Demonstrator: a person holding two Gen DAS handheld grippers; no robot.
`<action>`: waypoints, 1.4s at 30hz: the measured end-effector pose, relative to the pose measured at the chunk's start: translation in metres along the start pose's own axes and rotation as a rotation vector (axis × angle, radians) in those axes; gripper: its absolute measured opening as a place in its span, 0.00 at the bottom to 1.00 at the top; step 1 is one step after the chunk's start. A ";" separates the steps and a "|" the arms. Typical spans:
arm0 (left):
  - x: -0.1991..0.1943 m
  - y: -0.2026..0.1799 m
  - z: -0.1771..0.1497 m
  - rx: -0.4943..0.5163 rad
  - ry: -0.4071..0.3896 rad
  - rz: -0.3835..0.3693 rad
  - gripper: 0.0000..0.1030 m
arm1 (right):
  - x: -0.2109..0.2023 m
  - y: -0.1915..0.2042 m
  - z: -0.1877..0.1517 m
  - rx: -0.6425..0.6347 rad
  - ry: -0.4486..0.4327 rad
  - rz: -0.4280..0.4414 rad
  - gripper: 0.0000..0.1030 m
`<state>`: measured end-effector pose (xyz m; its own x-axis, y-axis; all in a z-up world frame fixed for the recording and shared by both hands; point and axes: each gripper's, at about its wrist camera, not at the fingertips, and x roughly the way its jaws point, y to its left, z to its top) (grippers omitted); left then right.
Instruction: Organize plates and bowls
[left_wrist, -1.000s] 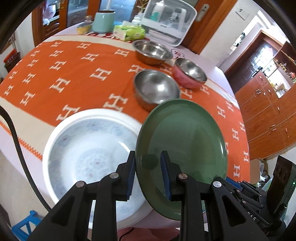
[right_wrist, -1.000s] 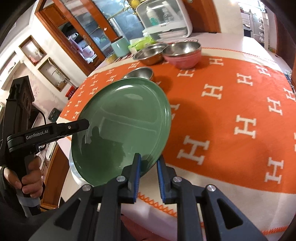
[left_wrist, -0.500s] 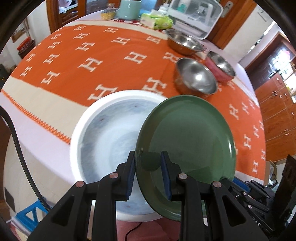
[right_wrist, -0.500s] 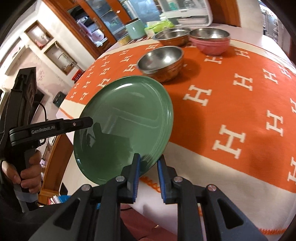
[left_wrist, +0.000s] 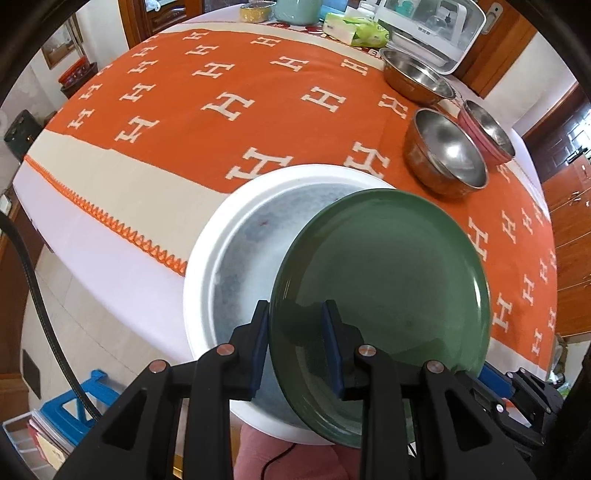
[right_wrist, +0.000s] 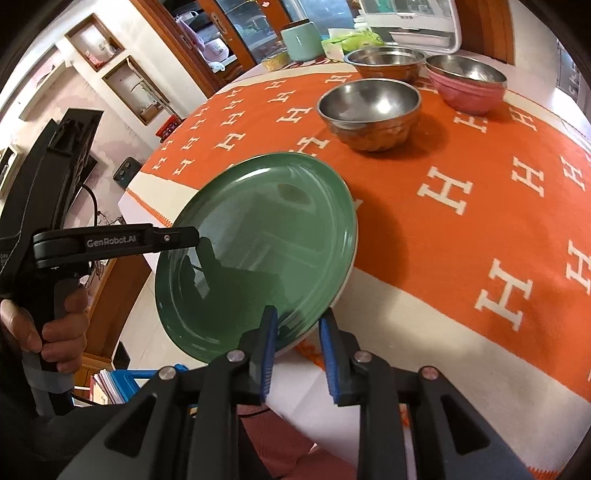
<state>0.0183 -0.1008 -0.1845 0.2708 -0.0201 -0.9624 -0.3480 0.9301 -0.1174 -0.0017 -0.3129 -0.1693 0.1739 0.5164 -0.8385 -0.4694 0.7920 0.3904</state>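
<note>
My left gripper (left_wrist: 295, 347) is shut on the rim of a green plate (left_wrist: 384, 284) together with the white plate (left_wrist: 236, 236) under it, both lifted and tilted at the table's near edge. In the right wrist view the green plate (right_wrist: 258, 251) covers the white one, only a sliver of white showing. My right gripper (right_wrist: 295, 350) straddles the plates' near rim with its jaws a little apart, so open. The left gripper's finger (right_wrist: 177, 236) reaches the plate's left rim. A steel bowl (left_wrist: 443, 151) stands beyond, with a pink bowl (left_wrist: 487, 133) and another steel bowl (left_wrist: 417, 77) farther back.
The table carries an orange cloth with white H marks (left_wrist: 221, 107). At the far edge stand a mint container (right_wrist: 301, 38), a green tissue pack (left_wrist: 354, 33) and a white appliance (left_wrist: 432, 22). Wooden cabinets (left_wrist: 569, 192) are at the right, a blue stool (left_wrist: 77, 410) below.
Both plates have come back toward the table's near edge and hang partly over it. My right gripper's jaws have opened slightly around the rim. My left gripper keeps its hold.
</note>
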 end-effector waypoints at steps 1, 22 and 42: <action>0.001 0.000 0.001 0.002 -0.001 0.009 0.26 | 0.001 0.003 0.001 -0.008 -0.002 0.000 0.25; -0.026 -0.024 0.006 0.081 -0.103 0.064 0.30 | -0.012 0.028 0.024 -0.107 -0.074 0.022 0.40; -0.119 -0.029 0.061 0.158 -0.214 -0.117 0.64 | -0.072 0.039 0.087 0.027 -0.188 -0.073 0.57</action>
<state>0.0513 -0.1032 -0.0517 0.4904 -0.0688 -0.8688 -0.1634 0.9719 -0.1692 0.0427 -0.2906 -0.0602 0.3661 0.5074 -0.7801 -0.4265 0.8366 0.3439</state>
